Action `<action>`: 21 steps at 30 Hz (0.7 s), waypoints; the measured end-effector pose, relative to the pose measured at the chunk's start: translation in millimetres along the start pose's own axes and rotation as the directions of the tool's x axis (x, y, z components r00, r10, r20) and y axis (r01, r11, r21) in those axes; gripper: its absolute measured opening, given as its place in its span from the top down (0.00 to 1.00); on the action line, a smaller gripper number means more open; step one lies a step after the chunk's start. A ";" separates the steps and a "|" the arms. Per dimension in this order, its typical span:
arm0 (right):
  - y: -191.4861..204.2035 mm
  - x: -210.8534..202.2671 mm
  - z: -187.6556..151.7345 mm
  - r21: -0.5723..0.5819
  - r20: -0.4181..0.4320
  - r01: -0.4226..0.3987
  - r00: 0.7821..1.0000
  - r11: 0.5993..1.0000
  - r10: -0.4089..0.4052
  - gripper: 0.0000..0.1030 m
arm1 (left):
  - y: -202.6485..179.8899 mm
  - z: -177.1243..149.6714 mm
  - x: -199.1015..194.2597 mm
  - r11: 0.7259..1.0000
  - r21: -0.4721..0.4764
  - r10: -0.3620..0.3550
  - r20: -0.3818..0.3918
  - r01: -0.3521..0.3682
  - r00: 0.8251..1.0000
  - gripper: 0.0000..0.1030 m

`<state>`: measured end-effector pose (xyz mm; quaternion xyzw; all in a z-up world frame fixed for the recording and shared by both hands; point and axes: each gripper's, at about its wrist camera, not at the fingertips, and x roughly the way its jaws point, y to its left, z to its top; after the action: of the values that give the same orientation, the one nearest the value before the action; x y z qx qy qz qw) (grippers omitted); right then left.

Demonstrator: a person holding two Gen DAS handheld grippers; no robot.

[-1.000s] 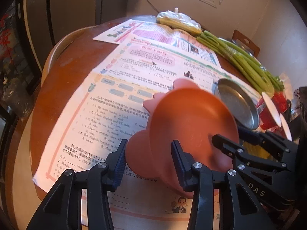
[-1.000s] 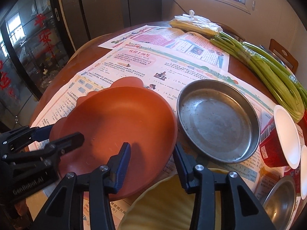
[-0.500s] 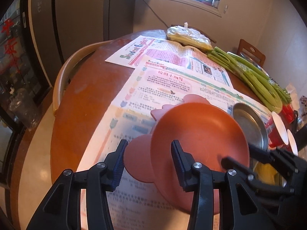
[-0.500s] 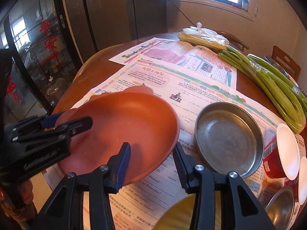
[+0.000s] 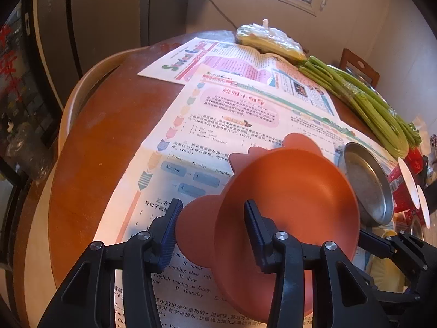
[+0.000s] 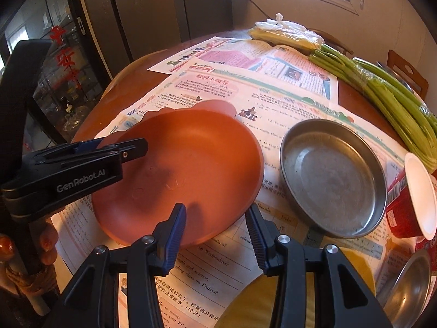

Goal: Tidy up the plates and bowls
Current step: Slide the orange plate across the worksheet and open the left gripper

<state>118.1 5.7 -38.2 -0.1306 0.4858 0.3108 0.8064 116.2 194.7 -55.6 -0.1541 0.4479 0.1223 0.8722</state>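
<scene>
Left wrist view: the left gripper (image 5: 211,231) reaches level over the round wooden counter (image 5: 95,147), fingers clamped on the ear-like tab of the tilted orange plastic plate (image 5: 289,199).

Right wrist view: the right gripper (image 6: 215,232) hovers with fingers apart around the plate's near rim, beside the round steel pan (image 6: 331,177).

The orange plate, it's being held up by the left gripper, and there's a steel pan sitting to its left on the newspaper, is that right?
Not quite. The steel pan sits to the right of the orange plate, as the right wrist view shows. The left gripper does grip the plate's edge, and the pan does rest on the newspaper.
</scene>
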 end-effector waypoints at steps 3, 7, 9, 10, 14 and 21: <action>-0.5 -2.1 -0.3 0.004 0.004 -0.009 1.000 1.000 0.009 0.55 | 3.1 -1.2 -0.4 1.000 -0.014 -0.001 0.001 0.001 1.000 0.52; -3.2 -8.0 -1.6 0.018 0.020 -0.022 1.000 1.000 0.022 0.55 | 8.4 -2.4 -6.3 0.999 -0.032 0.015 0.014 -0.015 1.000 0.45; -5.3 -12.9 -2.9 0.026 0.033 -0.029 0.999 0.999 0.028 0.55 | 11.5 -2.5 -10.7 0.999 -0.042 0.020 0.022 -0.019 1.000 0.44; -6.7 -15.2 -3.6 0.028 0.039 -0.030 0.999 0.999 0.029 0.55 | 13.0 -2.4 -12.9 0.999 -0.048 0.020 0.025 -0.019 0.999 0.44; -14.7 -24.1 -5.6 0.051 0.054 -0.035 0.998 0.998 0.032 0.55 | 14.3 -3.2 -24.8 0.998 -0.056 0.032 0.042 -0.030 0.999 0.44; -36.3 -53.3 -17.7 0.103 0.105 -0.037 0.994 0.994 0.027 0.55 | -7.1 -10.6 -55.5 1.000 0.000 -0.018 0.091 0.018 0.996 0.39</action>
<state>110.6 -51.3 -4.2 -0.0641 0.4611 0.3041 0.8312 79.3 179.9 -14.8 -0.1527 0.4064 0.1213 0.8926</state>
